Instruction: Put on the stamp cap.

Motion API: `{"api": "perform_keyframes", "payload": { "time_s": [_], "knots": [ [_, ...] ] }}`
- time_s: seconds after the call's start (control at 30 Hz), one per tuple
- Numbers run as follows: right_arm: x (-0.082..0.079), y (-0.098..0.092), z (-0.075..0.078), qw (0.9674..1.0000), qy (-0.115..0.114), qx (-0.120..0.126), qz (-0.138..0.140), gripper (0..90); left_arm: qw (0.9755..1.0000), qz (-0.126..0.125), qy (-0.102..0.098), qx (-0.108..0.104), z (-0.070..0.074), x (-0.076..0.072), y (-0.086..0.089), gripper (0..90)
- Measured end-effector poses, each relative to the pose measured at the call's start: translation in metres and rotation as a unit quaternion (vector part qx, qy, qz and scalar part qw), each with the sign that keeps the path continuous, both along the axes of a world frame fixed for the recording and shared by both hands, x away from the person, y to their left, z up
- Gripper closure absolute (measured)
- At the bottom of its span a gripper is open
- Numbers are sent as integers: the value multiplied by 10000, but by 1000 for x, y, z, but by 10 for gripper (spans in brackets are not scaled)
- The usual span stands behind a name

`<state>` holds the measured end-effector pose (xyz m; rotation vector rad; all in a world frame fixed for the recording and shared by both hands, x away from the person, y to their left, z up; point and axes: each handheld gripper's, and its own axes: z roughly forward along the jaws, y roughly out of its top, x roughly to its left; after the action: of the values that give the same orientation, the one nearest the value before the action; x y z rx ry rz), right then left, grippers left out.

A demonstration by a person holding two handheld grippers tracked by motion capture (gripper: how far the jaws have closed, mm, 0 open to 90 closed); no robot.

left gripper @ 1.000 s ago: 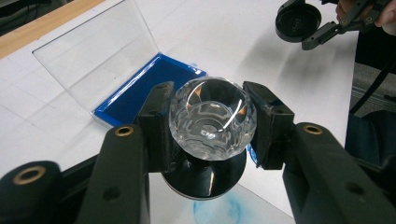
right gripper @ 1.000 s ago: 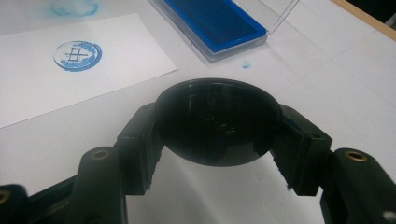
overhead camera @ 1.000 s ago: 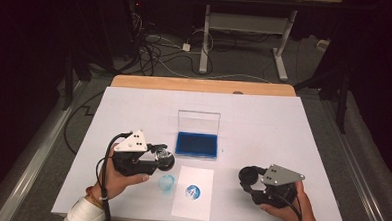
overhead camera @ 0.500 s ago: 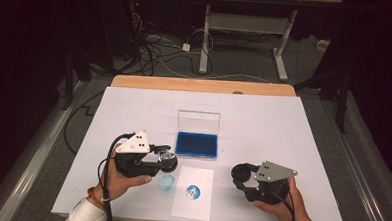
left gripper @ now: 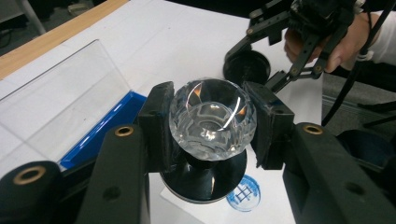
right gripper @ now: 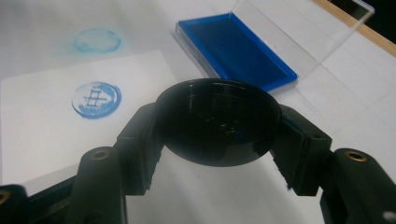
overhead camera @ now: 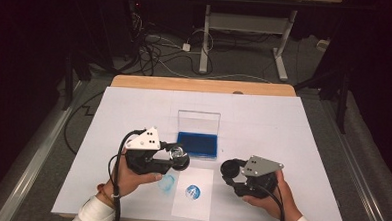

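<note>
My left gripper (overhead camera: 178,158) is shut on a stamp (left gripper: 212,119) with a clear faceted knob and a round black base, held above the white sheet (overhead camera: 194,193). The pads press on the knob from both sides. My right gripper (overhead camera: 230,168) is shut on a round black cap (right gripper: 217,121), hollow side up, just right of the sheet. In the left gripper view the cap (left gripper: 246,66) sits farther off in the other gripper. The sheet bears a round blue print (overhead camera: 193,191).
An open ink pad (overhead camera: 197,143) with a blue cushion lies behind the sheet, its clear lid (overhead camera: 198,121) standing upright. A blue smudge (overhead camera: 167,183) marks the white tabletop (overhead camera: 283,124) left of the sheet. A wooden table edge (overhead camera: 200,84) runs along the far side.
The right gripper has drifted left with the cap, toward the sheet. The left gripper has shifted slightly right with the stamp. Both grips are unchanged.
</note>
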<state>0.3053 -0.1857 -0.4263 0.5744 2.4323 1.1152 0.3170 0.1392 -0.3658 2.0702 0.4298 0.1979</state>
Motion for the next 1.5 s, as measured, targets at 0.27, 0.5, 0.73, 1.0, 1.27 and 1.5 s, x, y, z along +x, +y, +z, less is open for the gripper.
{"api": "perform_keyframes", "payload": {
  "time_s": [0.27, 0.5, 0.73, 1.0, 1.27, 1.5],
  "knots": [
    [3, 17, 3, 9999, -22, 23, 157, 389, 10000, -57, -5, -41, 1, 2, -5, 545],
    [6, 26, 4, 9997, -31, 52, 237, 389, 10000, -65, -5, -41, 1, 3, -5, 545],
    [10, 34, 4, 9996, 0, 72, 276, 388, 10000, -52, -9, -42, 1, 4, -5, 545],
    [14, 47, 4, 9992, 8, 59, 383, 389, 9999, -30, -39, -92, 3, 4, -3, 545],
    [20, 62, 2, 9988, 43, 103, 471, 389, 9999, -59, -40, -137, 4, 5, -5, 545],
    [22, 76, -1, 9983, 82, 143, 557, 388, 9996, -132, 0, -247, 3, 8, -11, 545]
  ]
}}
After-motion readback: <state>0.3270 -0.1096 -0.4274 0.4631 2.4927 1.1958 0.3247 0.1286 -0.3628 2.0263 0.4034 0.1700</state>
